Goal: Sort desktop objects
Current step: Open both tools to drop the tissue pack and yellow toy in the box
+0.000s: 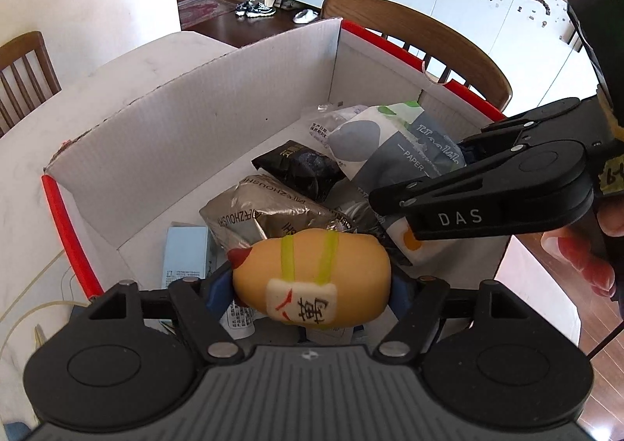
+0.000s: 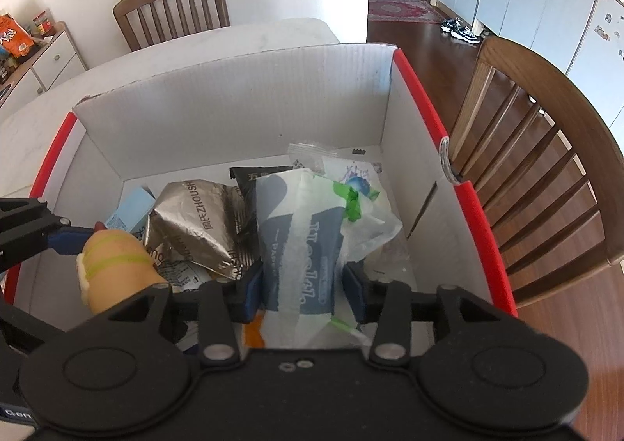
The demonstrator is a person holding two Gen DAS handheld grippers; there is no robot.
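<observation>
Left gripper (image 1: 312,294): a tan, egg-shaped soft toy with yellow-green bands and a white label (image 1: 312,279) is held crosswise between its jaws, over the near edge of the box. The blue pads are seen pressed on both ends of the toy.

Right gripper (image 2: 302,291): its jaws stand apart on either side of a blue-and-white plastic-wrapped tissue pack (image 2: 308,242); a gap is seen at the right pad, so no grip is read. The pack is lying inside the box, on top of the other items.

Beyond, within the white corrugated cardboard box with red edging (image 2: 234,105): a crumpled silver foil packet (image 2: 195,222), a black sachet (image 1: 300,164), a pale blue carton (image 1: 185,257) and a clear zip bag (image 2: 308,154) are noted, heaped together.

The box is set on a white worktop (image 1: 128,70). Brown wooden chairs (image 2: 546,152) are placed around it.
</observation>
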